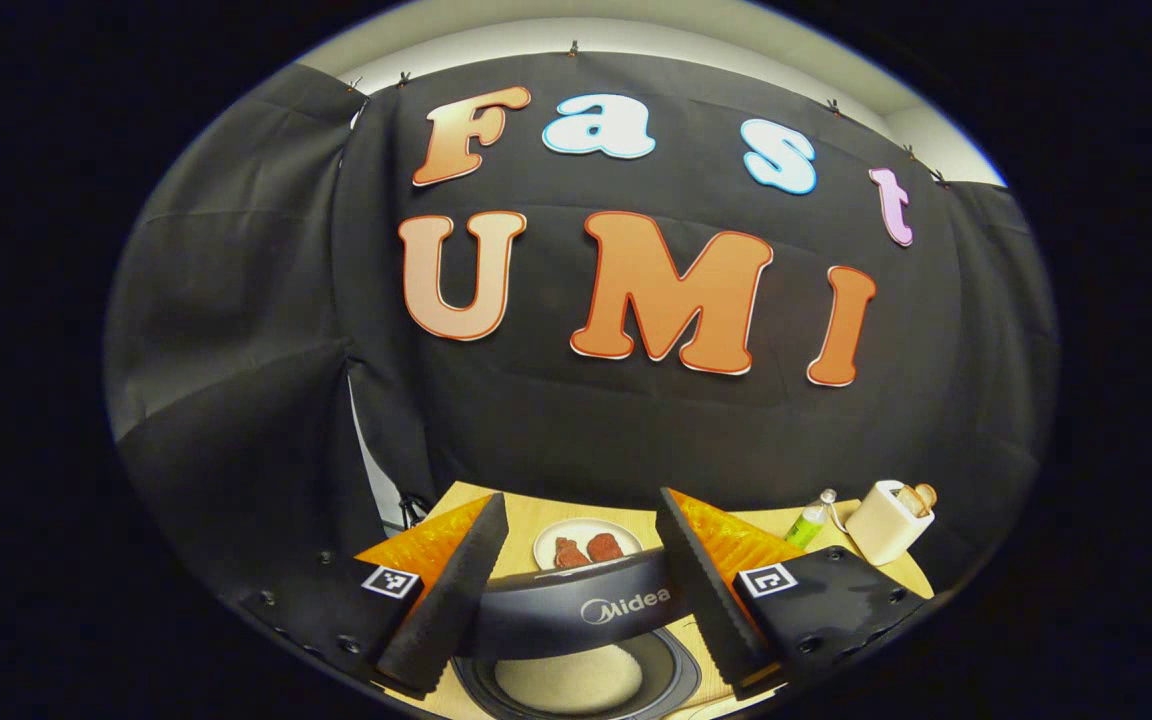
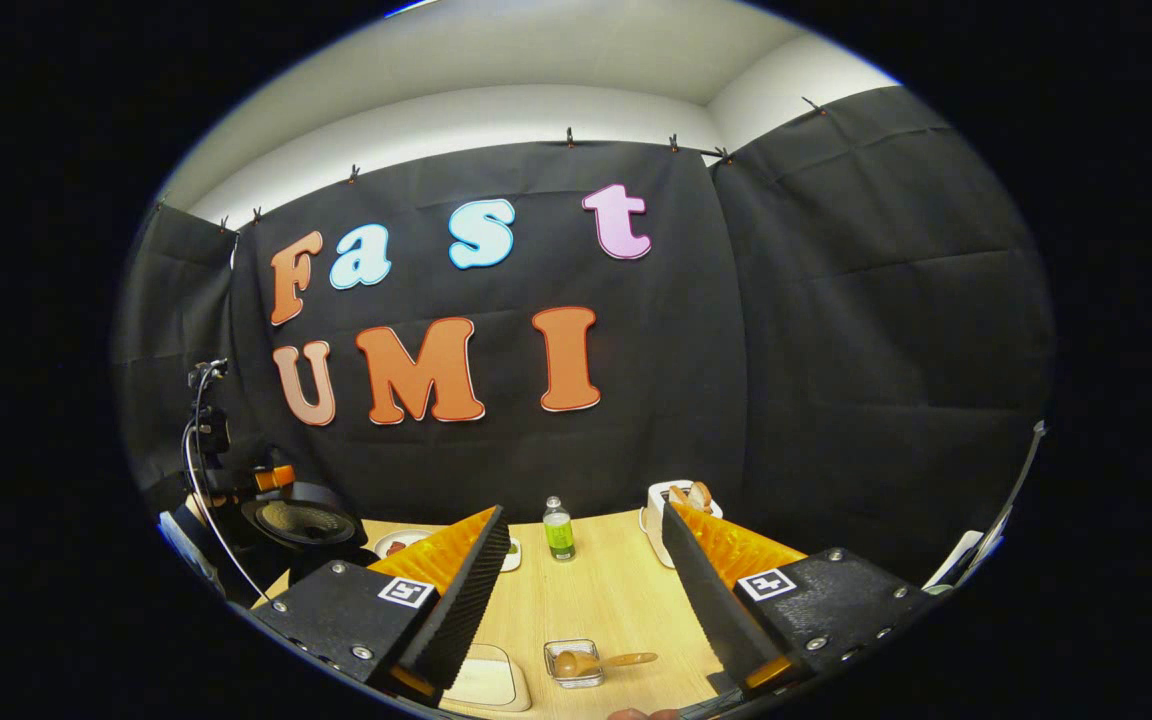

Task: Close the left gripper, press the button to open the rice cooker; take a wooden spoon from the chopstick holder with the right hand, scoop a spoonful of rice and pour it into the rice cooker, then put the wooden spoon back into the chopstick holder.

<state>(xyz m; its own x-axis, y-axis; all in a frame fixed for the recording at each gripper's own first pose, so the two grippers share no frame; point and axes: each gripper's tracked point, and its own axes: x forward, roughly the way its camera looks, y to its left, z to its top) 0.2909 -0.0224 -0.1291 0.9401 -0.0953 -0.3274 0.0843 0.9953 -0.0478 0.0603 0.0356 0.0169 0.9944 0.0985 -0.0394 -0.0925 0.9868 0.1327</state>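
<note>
Both tools stand with fingers spread wide and nothing between them: the left tool [image 1: 576, 590] hangs over the rice cooker [image 1: 576, 640], whose lid is up, the inner pot showing a pale bed of what appears to be rice. The right tool [image 2: 581, 600] hangs above the surface [image 2: 616, 590], well apart from the cooker. A wooden spoon [image 2: 596, 660] lies in a small clear dish [image 2: 573, 663] near the front edge, its handle jutting over the rim toward the right; whether it carries rice cannot be made out at this size. Chief risk: the handle is thin and lies nearly flat, so a descent off its line could tip the light dish or push it off the front edge. A second risk is spilling on the way to the pot, since the green bottle [image 2: 558, 530] and the holder [image 2: 681, 500] stand at the back. Open room lies in the surface's middle; a white block [image 2: 481, 680] crowds the dish's left.
</note>
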